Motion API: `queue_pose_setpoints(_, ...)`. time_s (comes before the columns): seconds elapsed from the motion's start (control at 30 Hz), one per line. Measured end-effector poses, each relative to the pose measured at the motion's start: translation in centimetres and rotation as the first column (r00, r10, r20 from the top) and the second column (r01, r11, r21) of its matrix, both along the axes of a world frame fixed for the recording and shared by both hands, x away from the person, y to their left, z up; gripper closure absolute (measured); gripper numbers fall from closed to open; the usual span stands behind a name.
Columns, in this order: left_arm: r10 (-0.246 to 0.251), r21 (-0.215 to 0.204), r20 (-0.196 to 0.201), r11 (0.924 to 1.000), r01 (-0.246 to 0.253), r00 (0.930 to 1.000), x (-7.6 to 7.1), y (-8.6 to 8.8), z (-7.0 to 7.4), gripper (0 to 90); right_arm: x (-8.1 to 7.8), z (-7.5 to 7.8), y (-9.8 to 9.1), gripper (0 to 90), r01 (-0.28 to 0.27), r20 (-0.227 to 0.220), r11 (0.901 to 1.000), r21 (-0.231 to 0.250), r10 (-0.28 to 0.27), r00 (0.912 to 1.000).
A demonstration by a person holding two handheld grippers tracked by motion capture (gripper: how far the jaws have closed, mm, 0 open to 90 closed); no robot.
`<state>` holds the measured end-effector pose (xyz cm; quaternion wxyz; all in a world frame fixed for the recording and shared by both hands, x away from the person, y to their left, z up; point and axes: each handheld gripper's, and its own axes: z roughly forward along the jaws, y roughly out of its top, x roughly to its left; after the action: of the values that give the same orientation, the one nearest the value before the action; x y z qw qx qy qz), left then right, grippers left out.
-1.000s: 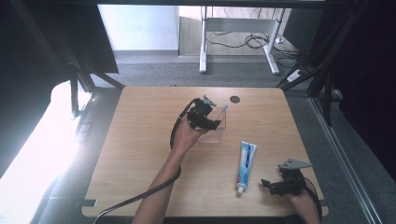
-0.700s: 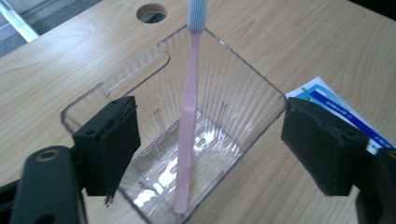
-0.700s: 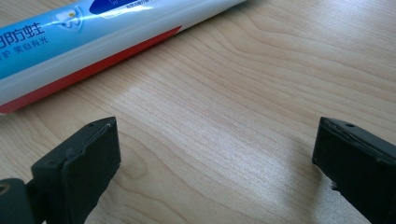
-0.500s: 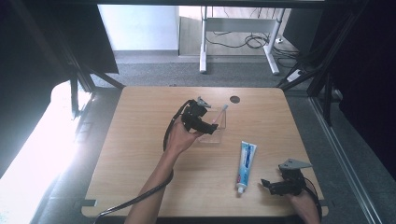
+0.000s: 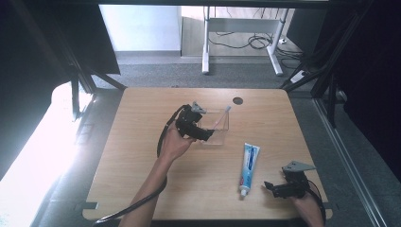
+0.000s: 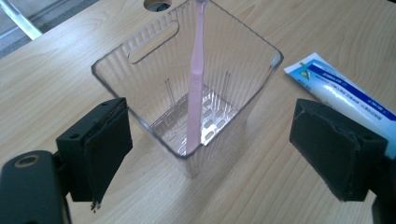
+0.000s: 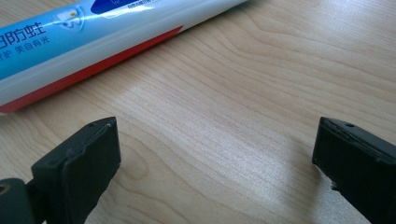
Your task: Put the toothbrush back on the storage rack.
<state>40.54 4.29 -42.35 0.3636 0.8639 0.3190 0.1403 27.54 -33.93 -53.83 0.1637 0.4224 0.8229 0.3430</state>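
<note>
A clear ribbed plastic container [image 5: 222, 135] [image 6: 154, 42] stands upright on the wooden table [image 5: 142, 118]. A pink toothbrush [image 5: 223, 116] [image 6: 196, 84] leans inside it, its head over the far rim. My left gripper [image 5: 205, 135] [image 6: 219, 149] is just left of the container and open. Its jaws have just been opening, and the container's near corner sits between them untouched. A blue and white toothpaste tube [image 5: 248, 165] [image 6: 341, 93] [image 7: 70, 42] lies flat to the right. My right gripper [image 5: 270, 187] [image 7: 215, 158] rests open near the tube's cap end, over bare wood.
A round hole [image 5: 238, 100] is cut in the table beyond the container. The left gripper's black cable [image 5: 142, 203] trails off the front edge. White desk legs [image 5: 206, 42] and loose cables lie on the floor behind the table.
My left gripper has drawn back to the left and toward the near edge, away from the container. The toothbrush stays leaning inside it. The right gripper has not moved.
</note>
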Motion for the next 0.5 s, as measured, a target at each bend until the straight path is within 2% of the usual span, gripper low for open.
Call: queue_pose_setpoints(0.5,-0.022,-0.021,0.014,0.9995,0.023,0.9996,-2.1,2.1,-0.8,12.9,0.0,0.0,0.1,1.8,-0.002,0.004,1.0,0.002,0.002,1.0)
